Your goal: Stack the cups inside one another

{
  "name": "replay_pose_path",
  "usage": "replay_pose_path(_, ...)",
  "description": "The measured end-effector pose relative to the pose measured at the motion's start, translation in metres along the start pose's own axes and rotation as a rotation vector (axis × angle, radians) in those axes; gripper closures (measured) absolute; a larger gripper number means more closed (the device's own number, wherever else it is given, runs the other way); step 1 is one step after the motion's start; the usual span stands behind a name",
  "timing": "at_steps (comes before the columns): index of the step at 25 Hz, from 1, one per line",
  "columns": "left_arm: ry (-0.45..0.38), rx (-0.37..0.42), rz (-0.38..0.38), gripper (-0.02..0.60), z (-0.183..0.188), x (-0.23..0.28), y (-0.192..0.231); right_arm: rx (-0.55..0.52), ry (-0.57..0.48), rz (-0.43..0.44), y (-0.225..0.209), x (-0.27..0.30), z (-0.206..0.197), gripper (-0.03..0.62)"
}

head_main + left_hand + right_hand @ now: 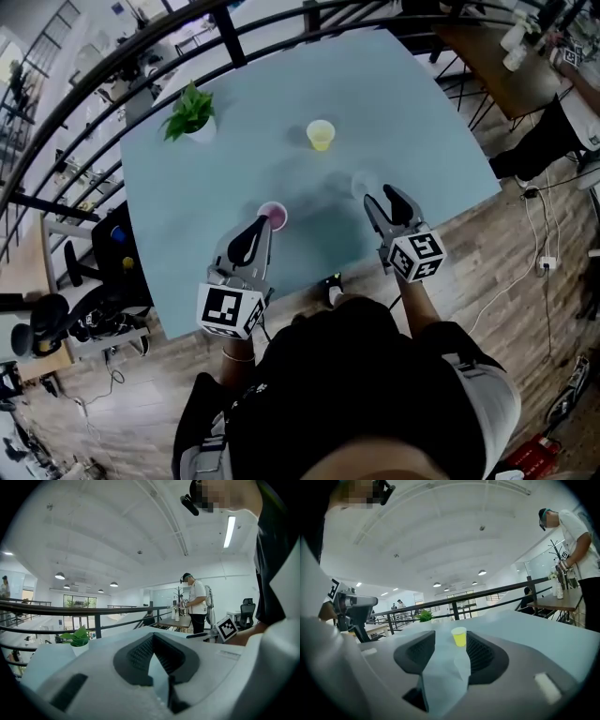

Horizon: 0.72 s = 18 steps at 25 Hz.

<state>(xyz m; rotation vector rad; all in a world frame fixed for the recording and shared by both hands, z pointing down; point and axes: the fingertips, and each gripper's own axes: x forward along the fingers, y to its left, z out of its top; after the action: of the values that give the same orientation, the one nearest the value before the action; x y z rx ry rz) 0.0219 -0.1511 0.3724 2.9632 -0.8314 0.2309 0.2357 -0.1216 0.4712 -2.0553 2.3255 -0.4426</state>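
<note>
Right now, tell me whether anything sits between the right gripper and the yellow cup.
Nothing clear. In the right gripper view the yellow cup stands beyond the gap of the open right gripper, bare table before it. The head view shows a faint pale patch ahead of its tips, too blurred to name.

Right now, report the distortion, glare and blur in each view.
Head view: fisheye bows the table edges, shadows soft. Left gripper view: bright ceiling lamp glares, corners black. Right gripper view: corners black too, yellow cup clear, jaws close up soft.
</note>
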Motion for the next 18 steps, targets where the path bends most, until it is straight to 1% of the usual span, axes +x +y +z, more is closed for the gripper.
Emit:
replay_pose_path(7, 0.013, -0.002, 0.031, 0.591, 0.000, 0.007, 0.006, -0.013, 0.049, 0.012, -0.010, 0.015, -0.010, 0.343)
replay_pose_path(12, 0.015, 0.005, 0.042, 0.591, 0.002, 0.012, 0.006, -0.029, 0.088, 0.020, -0.016, 0.020, -0.019, 0.315)
replay_pose_path(18, 0.021, -0.005, 0.068, 0.591, -0.001, 0.016, 0.014, -0.053, 0.141, 0.035, -0.019, 0.035, -0.034, 0.288)
